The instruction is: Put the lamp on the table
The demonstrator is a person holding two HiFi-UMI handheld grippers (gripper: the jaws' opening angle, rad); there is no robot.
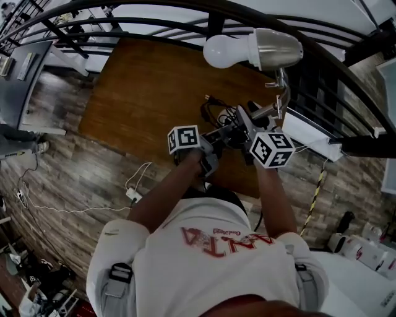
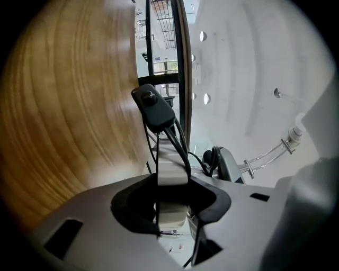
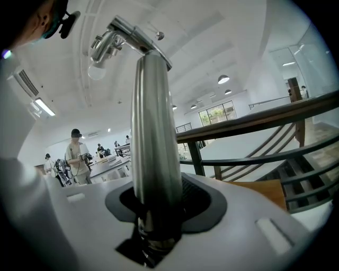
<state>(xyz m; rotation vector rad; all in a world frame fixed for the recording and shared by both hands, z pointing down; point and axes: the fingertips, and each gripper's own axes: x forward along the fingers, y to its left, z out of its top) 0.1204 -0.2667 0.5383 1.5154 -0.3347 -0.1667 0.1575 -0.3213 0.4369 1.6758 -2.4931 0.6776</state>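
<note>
A: Lamp axis?
B: The stem runs from frame centre to upper right. The bulb points left, held over the table.
A: Grippers?
B: The right gripper pinches the stem. The left gripper pinches the pale base, with the cable draped over it.
A: Obstacles?
B: A railing along the table's top edge.

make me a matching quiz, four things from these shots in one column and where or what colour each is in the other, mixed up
Things:
1 bulb
2 metal stem
3 white block with black cable
4 table

Descriptions:
a gripped in the right claw
b brown wood
c gripped in the left claw
d white, at the mouth of the silver shade

Pairs: 1-d, 2-a, 3-c, 4-b
</note>
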